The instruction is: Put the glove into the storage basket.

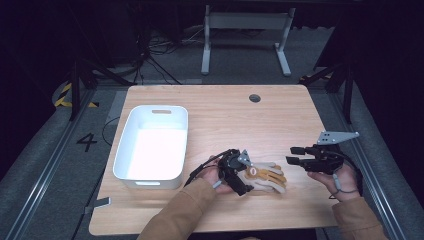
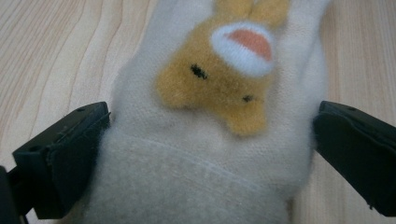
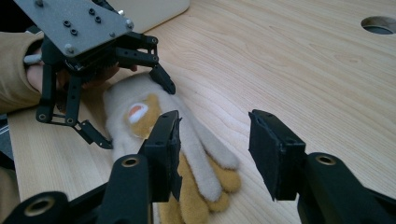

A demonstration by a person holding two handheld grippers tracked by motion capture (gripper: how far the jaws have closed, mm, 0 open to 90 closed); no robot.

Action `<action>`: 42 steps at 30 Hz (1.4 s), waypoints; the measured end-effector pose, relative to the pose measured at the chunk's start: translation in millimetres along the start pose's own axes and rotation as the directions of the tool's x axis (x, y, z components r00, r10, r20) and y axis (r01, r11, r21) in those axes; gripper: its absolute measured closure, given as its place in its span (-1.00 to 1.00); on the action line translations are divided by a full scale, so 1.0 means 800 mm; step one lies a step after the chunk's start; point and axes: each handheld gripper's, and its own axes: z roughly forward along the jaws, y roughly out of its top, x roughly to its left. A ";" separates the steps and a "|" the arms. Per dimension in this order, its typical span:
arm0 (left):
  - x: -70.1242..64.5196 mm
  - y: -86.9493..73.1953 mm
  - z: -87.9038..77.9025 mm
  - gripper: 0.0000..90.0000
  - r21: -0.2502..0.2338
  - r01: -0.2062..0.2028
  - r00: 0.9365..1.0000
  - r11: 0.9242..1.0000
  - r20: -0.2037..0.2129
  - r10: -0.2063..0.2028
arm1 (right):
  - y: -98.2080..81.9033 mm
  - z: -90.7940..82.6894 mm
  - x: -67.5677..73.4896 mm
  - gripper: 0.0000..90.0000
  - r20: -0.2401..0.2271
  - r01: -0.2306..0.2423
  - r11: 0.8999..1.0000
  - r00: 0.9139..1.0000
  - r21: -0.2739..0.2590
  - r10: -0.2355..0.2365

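- The cream glove [image 1: 262, 176], with tan fingertips and a tan animal face sewn on its back, lies flat on the wooden table [image 1: 225, 115] near the front edge, cuff toward the person's left.
- The left gripper [image 1: 239, 176] straddles the cuff end, a black jaw against each side of the fleece; whether they actually pinch it or merely touch is hard to judge from the close left gripper view.
- The right gripper [image 1: 296, 155] hovers just beyond the glove's fingers, jaws spread wide, holding nothing.
- A white tub [image 1: 152, 147] stands left of the glove, well apart.
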 end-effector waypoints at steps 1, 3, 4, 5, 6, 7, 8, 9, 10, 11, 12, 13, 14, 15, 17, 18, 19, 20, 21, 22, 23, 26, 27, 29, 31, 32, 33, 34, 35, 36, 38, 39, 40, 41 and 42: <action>0.000 0.000 0.001 -1.00 -0.004 -0.008 1.000 1.000 -0.001 0.008 | 0.000 0.000 0.000 0.19 0.000 0.001 1.000 1.000 -0.002 -0.001; 0.001 -0.001 0.004 -1.00 0.007 -0.012 1.000 1.000 0.002 0.012 | 0.000 0.000 0.000 0.19 -0.001 0.001 1.000 1.000 -0.003 -0.001; 0.001 -0.001 0.006 -1.00 0.009 -0.015 1.000 1.000 0.002 0.015 | 0.000 0.000 0.000 0.19 -0.002 0.001 1.000 1.000 -0.003 -0.001; 0.001 -0.002 0.007 -1.00 0.010 -0.012 1.000 1.000 0.004 0.012 | 0.000 0.000 0.000 0.19 -0.002 0.001 1.000 1.000 -0.002 -0.001; 0.001 -0.002 0.007 -1.00 0.010 -0.012 1.000 1.000 0.004 0.012 | 0.000 0.000 0.000 0.19 -0.002 0.001 1.000 1.000 -0.002 -0.001; 0.001 -0.003 0.010 -1.00 0.023 -0.020 1.000 1.000 0.001 0.020 | 0.000 0.001 0.000 0.19 -0.002 0.001 1.000 1.000 0.000 -0.001; 0.001 -0.003 0.012 -1.00 0.029 -0.022 1.000 0.999 -0.004 0.022 | 0.000 0.001 0.000 0.19 -0.002 0.001 1.000 1.000 -0.001 -0.001; 0.001 -0.003 0.012 -1.00 0.029 -0.022 1.000 0.999 -0.004 0.022 | 0.000 0.001 0.000 0.19 -0.002 0.001 1.000 1.000 -0.001 -0.001; -0.001 -0.003 0.013 -1.00 0.035 -0.038 0.999 0.999 -0.017 0.038 | 0.000 0.000 0.000 0.18 -0.002 0.002 1.000 1.000 -0.004 -0.002; -0.001 -0.003 0.013 -1.00 0.035 -0.038 0.999 0.999 -0.017 0.038 | 0.000 0.000 0.000 0.18 -0.002 0.002 1.000 1.000 -0.004 -0.002; 0.000 -0.002 0.014 -1.00 0.031 -0.048 0.999 0.998 -0.016 0.049 | 0.000 -0.001 -0.001 0.18 -0.001 -0.003 1.000 1.000 -0.004 0.003; 0.000 -0.002 0.014 -1.00 0.034 -0.044 0.999 0.998 -0.014 0.045 | 0.000 -0.001 -0.001 0.18 -0.002 -0.004 1.000 1.000 -0.003 0.004; 0.000 -0.002 0.014 -1.00 0.034 -0.044 0.999 0.998 -0.014 0.045 | 0.000 0.000 -0.001 0.18 0.000 -0.004 1.000 1.000 -0.001 0.004; 0.000 -0.001 0.015 -1.00 0.029 -0.049 0.999 0.998 -0.018 0.050 | 0.000 0.000 -0.001 0.18 -0.002 -0.004 1.000 1.000 -0.001 0.004; 0.000 -0.001 0.015 -1.00 0.034 -0.042 0.999 0.999 -0.015 0.043 | 0.000 0.001 -0.001 0.18 -0.002 -0.003 1.000 1.000 0.000 0.003; 0.000 0.000 0.015 -1.00 0.034 -0.045 0.999 0.998 -0.016 0.046 | 0.000 0.001 -0.001 0.18 -0.003 -0.002 1.000 1.000 0.001 0.002; 0.000 0.000 0.015 -1.00 0.034 -0.049 0.999 0.998 -0.018 0.050 | 0.000 0.002 0.000 0.18 -0.003 -0.002 1.000 1.000 0.004 0.002; 0.000 0.001 0.015 -1.00 0.034 -0.050 0.999 0.998 -0.016 0.050 | 0.000 0.003 0.000 0.18 -0.003 -0.002 1.000 1.000 0.005 0.002; 0.000 0.001 0.015 -1.00 0.038 -0.045 0.999 0.998 -0.015 0.045 | -0.001 0.003 0.000 0.18 -0.002 -0.002 1.000 1.000 0.006 0.002; 0.000 0.001 0.015 -1.00 0.039 -0.045 0.999 0.998 -0.015 0.046 | -0.001 0.003 0.000 0.18 -0.002 -0.003 1.000 1.000 0.006 0.003; 0.000 0.001 0.016 -1.00 0.035 -0.048 0.999 0.998 -0.020 0.049 | -0.001 0.003 0.000 0.18 -0.002 -0.003 1.000 1.000 0.004 0.003; -0.001 0.004 0.016 -0.91 0.036 -0.031 0.999 0.999 -0.030 0.032 | -0.001 0.002 -0.001 0.17 -0.002 -0.004 1.000 1.000 0.001 0.004; -0.002 0.006 0.015 -0.86 0.040 -0.035 0.999 0.999 -0.031 0.037 | -0.001 0.002 -0.001 0.16 -0.002 -0.009 1.000 1.000 0.002 0.009; -0.002 0.005 0.012 -0.72 0.033 -0.022 0.999 0.999 -0.034 0.024 | -0.001 0.002 -0.001 0.16 -0.010 -0.019 1.000 1.000 -0.002 0.019; -0.002 0.006 0.009 -0.55 0.032 -0.026 0.999 0.999 -0.038 0.027 | -0.001 0.001 -0.001 0.16 -0.009 -0.016 1.000 1.000 -0.004 0.016; -0.002 0.006 0.009 -0.47 0.032 -0.026 0.999 0.999 -0.038 0.027 | -0.001 0.001 -0.001 0.16 -0.010 -0.016 1.000 1.000 -0.006 0.016; -0.005 0.007 0.008 -0.39 0.030 -0.029 0.999 0.999 -0.037 0.030 | -0.001 0.001 -0.001 0.16 -0.012 -0.018 1.000 1.000 -0.009 0.018; -0.005 0.007 0.008 -0.33 0.030 -0.029 0.999 0.999 -0.037 0.030 | 0.000 0.001 -0.001 0.16 -0.012 -0.019 1.000 1.000 -0.009 0.019; -0.008 0.008 0.007 -0.22 0.036 -0.030 0.999 0.999 -0.038 0.032 | 0.000 0.001 -0.001 0.16 -0.012 -0.019 1.000 1.000 -0.009 0.019; -0.010 0.009 0.006 -0.15 0.039 -0.031 0.999 0.999 -0.042 0.033 | 0.000 0.001 -0.001 0.16 -0.013 -0.018 1.000 1.000 -0.008 0.018; -0.012 0.010 0.006 -0.04 0.042 -0.028 0.999 0.999 -0.042 0.029 | 0.000 0.001 -0.001 0.16 -0.011 -0.017 1.000 1.000 -0.008 0.017; -0.014 0.011 0.004 0.12 0.049 -0.024 0.999 0.999 -0.043 0.026 | 0.000 0.001 0.000 0.15 -0.012 -0.019 1.000 1.000 -0.010 0.019; -0.016 0.011 0.004 0.17 0.050 -0.018 0.999 0.999 -0.048 0.020 | 0.000 0.001 0.000 0.16 -0.012 -0.018 1.000 1.000 -0.011 0.018; -0.016 0.011 0.004 0.24 0.048 -0.020 0.998 0.999 -0.051 0.022 | 0.000 0.000 0.000 0.16 -0.012 -0.017 1.000 1.000 -0.012 0.017; -0.017 0.010 0.004 0.28 0.044 -0.017 0.999 0.999 -0.051 0.019 | 0.000 0.000 0.000 0.15 -0.012 -0.017 1.000 1.000 -0.012 0.017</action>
